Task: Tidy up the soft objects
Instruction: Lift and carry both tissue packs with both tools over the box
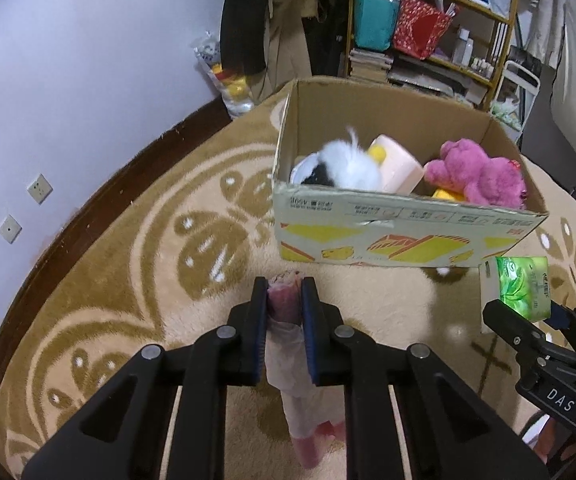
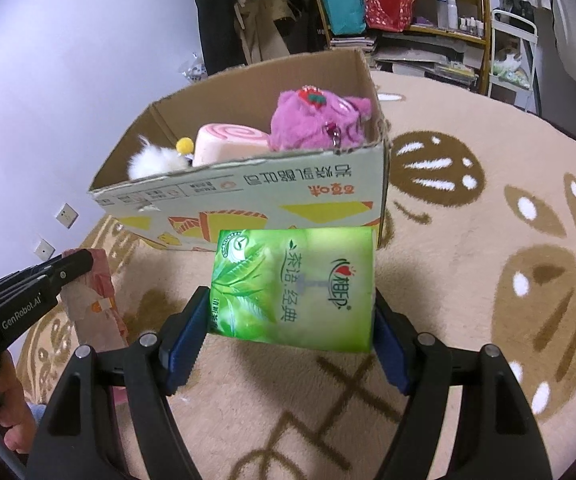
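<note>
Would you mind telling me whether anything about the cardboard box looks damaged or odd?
Yes: the cardboard box has a small tear in its near wall just below the rim, left of centre, and its print is upside down, so it seems to stand inverted. The plush toys inside look fine.

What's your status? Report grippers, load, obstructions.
Left gripper shut on pink soft pack. Right gripper shut on green tissue pack. Cardboard box ahead, open, path unobstructed.

The cardboard box [image 1: 400,224] sits on the rug [image 1: 135,240], holding four plush toys [image 1: 476,176]. Before it, the right gripper [image 2: 292,312] holds a tissue pack [image 2: 292,284]; a pouch [image 1: 283,304] hangs from the left gripper [image 1: 283,300].
</note>
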Demonstrator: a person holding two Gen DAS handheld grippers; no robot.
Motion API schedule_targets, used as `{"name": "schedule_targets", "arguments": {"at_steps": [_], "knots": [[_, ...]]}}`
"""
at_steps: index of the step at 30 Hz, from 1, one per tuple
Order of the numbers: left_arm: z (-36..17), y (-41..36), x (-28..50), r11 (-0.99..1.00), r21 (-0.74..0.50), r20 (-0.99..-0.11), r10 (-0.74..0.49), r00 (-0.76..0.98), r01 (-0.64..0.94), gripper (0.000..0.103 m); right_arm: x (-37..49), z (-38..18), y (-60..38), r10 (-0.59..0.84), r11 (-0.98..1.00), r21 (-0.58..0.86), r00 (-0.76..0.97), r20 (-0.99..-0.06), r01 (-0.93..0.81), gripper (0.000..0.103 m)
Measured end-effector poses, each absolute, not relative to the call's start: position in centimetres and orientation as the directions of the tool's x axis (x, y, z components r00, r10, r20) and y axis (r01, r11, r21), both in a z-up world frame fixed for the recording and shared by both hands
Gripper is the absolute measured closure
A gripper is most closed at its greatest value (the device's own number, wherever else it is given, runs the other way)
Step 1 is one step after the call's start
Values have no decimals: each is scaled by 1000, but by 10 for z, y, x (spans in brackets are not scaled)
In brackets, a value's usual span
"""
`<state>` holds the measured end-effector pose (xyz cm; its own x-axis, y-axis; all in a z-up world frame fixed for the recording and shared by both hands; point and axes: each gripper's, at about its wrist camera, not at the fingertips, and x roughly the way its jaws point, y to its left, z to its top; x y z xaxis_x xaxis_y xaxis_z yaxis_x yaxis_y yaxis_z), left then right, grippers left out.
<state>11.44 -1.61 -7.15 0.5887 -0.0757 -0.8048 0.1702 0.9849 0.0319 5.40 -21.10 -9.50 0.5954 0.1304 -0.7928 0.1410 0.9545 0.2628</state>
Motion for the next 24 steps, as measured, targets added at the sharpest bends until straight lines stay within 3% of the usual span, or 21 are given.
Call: {"name": "schedule_targets", "arguments": {"at_steps": [14,24], "knots": [[-29,-16,95,980,105,-723,-40,689,167,89,41,-65,-207,115,957,259,653,-749,129,24],[6,-7,92,986,102,-642,-36,766,131,89,30,-18,-206,89,965,242,747,-659,98,24]]}}
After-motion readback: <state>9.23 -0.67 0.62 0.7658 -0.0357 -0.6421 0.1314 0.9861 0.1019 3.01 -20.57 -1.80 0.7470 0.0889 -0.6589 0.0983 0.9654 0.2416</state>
